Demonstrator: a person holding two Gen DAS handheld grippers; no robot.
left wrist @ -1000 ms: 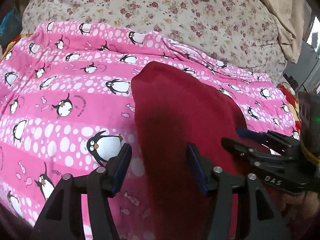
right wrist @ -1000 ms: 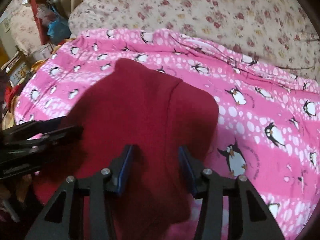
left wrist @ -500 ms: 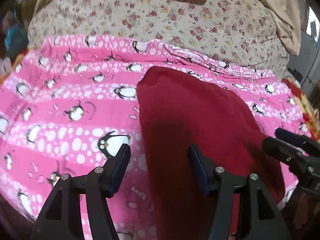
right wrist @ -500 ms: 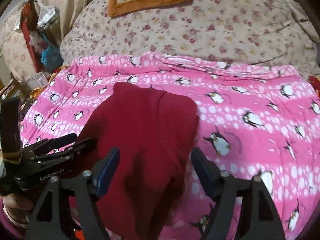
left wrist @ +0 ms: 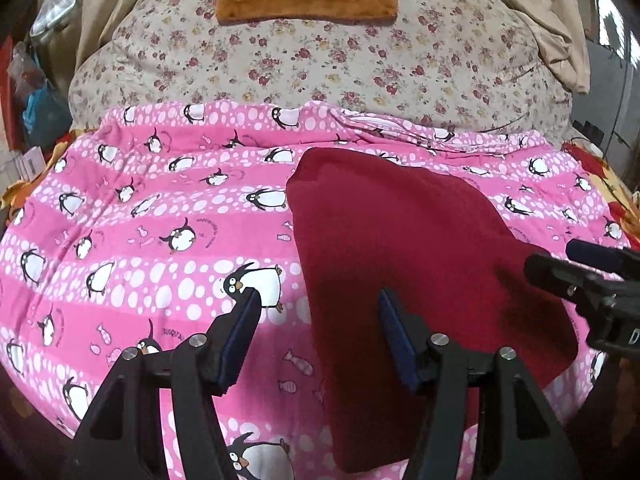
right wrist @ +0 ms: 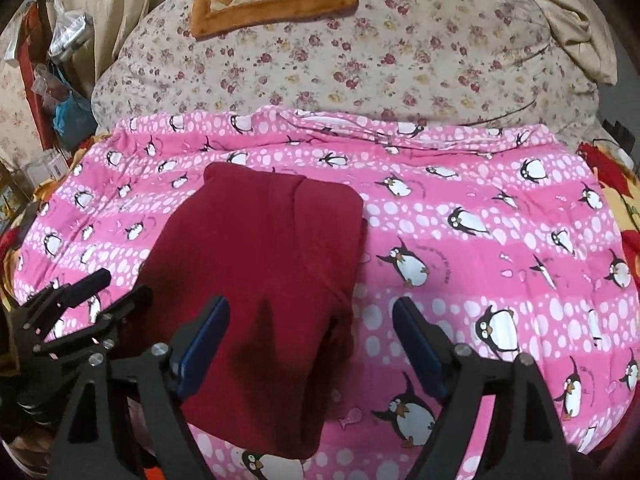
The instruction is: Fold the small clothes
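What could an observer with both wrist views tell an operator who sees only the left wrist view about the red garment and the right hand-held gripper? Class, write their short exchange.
Operator: Is the right hand-held gripper holding anything?
Observer: No. The right hand-held gripper has just been opening its jaws; they stand wide above the red garment, not gripping it.
Operator: Does the garment look folded yet?
Observer: Yes. A folded-over edge runs lengthwise down its top layer.
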